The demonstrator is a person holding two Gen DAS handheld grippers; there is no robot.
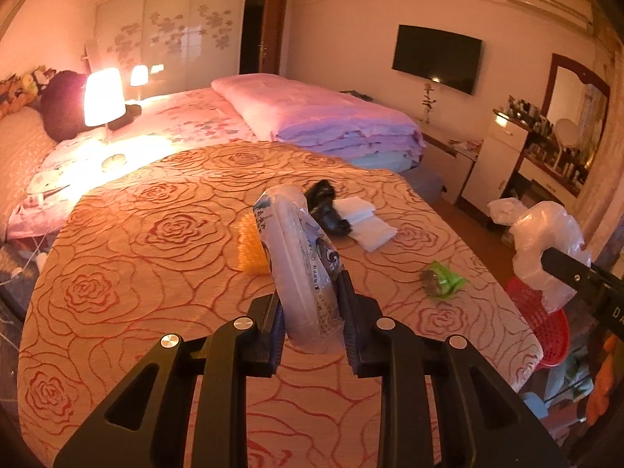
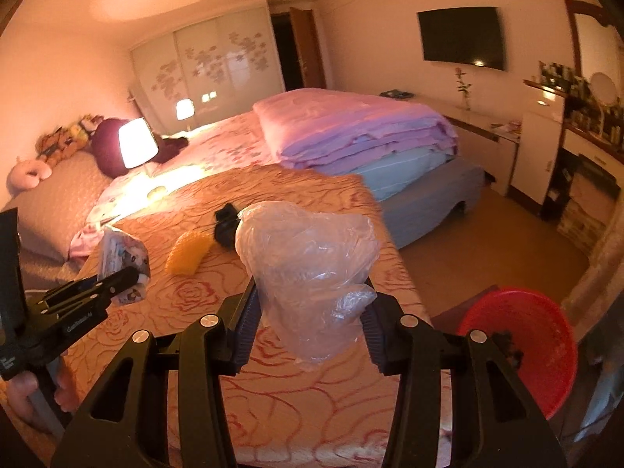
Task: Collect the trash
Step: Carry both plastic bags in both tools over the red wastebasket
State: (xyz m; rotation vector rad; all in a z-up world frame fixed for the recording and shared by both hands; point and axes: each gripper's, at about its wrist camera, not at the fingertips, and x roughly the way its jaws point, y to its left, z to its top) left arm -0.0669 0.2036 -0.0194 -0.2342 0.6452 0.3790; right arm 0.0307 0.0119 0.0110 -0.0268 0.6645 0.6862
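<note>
You had the left gripper (image 1: 312,335) clamped on a printed white plastic wrapper (image 1: 300,269) and the right gripper (image 2: 310,331) on a crumpled clear plastic bag (image 2: 312,273), both above the rose-patterned bed cover (image 1: 136,273), while a green wrapper (image 1: 442,282), white tissues (image 1: 368,222), a yellow piece (image 2: 187,255) and a black item (image 1: 325,210) still lay near its far edge, and the red mesh basket (image 2: 546,351) beside the bed seemed nearly empty.

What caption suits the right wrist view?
Right fingers clamp a clear plastic bag above the rose-patterned bedspread.
</note>
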